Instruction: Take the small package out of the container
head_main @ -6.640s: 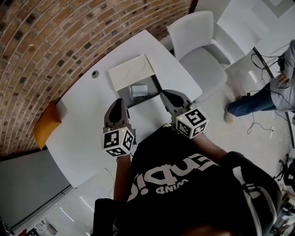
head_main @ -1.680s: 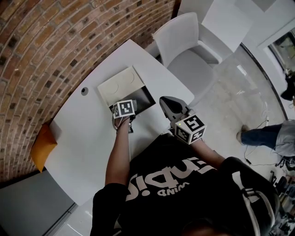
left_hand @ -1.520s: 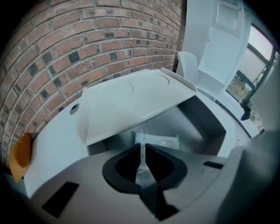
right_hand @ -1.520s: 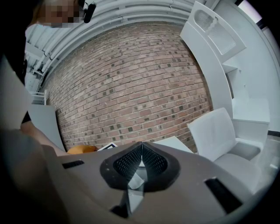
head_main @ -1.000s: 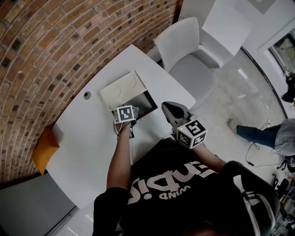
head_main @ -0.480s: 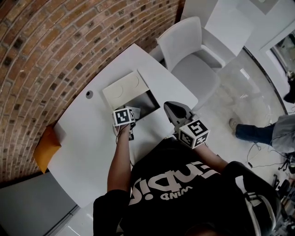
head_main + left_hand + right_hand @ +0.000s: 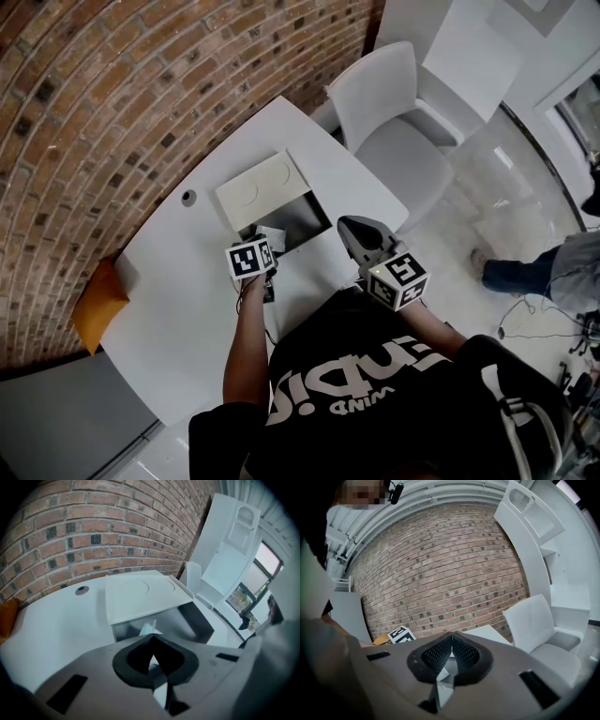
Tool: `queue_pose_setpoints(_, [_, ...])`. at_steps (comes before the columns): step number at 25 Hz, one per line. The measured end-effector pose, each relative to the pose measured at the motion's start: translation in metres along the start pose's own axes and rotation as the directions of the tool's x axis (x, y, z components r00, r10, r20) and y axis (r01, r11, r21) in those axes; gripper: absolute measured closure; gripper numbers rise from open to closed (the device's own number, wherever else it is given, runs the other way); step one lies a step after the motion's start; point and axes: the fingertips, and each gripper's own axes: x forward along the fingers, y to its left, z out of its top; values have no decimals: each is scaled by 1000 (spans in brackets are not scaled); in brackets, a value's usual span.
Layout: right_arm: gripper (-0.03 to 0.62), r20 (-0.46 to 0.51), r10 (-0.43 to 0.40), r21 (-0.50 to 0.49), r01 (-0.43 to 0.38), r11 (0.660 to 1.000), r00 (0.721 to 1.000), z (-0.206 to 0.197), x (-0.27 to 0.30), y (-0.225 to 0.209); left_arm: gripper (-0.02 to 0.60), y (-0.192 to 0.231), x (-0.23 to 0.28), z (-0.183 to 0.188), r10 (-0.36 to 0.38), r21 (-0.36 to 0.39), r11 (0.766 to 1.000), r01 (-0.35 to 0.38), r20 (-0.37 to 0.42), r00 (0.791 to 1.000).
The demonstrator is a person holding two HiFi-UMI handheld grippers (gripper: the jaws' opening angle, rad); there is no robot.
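Note:
A dark grey container (image 7: 298,217) stands on the white table (image 7: 169,291), its white lid (image 7: 262,186) folded open behind it. My left gripper (image 7: 265,242) hangs just above the container's near edge, pointing steeply down. It is shut on a small pale package (image 7: 273,234). In the left gripper view the package (image 7: 149,629) sticks up thin between the closed tips of that gripper (image 7: 152,638), with the container (image 7: 187,620) and lid (image 7: 140,595) beyond. My right gripper (image 7: 359,232) is shut and empty, to the right of the container; its closed tips (image 7: 451,635) face the brick wall.
A white chair (image 7: 394,112) stands past the table's far right edge. An orange cushion (image 7: 98,305) lies at the table's left end, and a round grommet (image 7: 188,198) sits left of the lid. A person's legs (image 7: 548,272) show on the floor at the right.
My left gripper has lifted up and back from inside the container, bringing the package with it. The right gripper has held still.

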Motion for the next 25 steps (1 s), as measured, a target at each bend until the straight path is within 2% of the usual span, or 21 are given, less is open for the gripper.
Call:
queue_pose_setpoints(6, [594, -6, -4, 18, 4, 1000, 1000, 0, -1, 0, 577, -10, -26, 14, -32, 3, 999, 32, 82, 996])
queue_pose_setpoints(11, [594, -1, 9, 11, -9, 1000, 1000, 0, -1, 2, 577, -22, -55, 34, -58, 22, 998, 55, 171, 984])
queue_pose_setpoints(18, [594, 4, 22, 7, -22, 1000, 1000, 2, -1, 4, 577, -38, -94, 53, -86, 48, 996, 76, 276, 957])
queue_pose_setpoints(25, [594, 19, 39, 30, -40, 999, 999, 5, -1, 9, 577, -44, -125, 53, -93, 78, 995, 69, 373, 923])
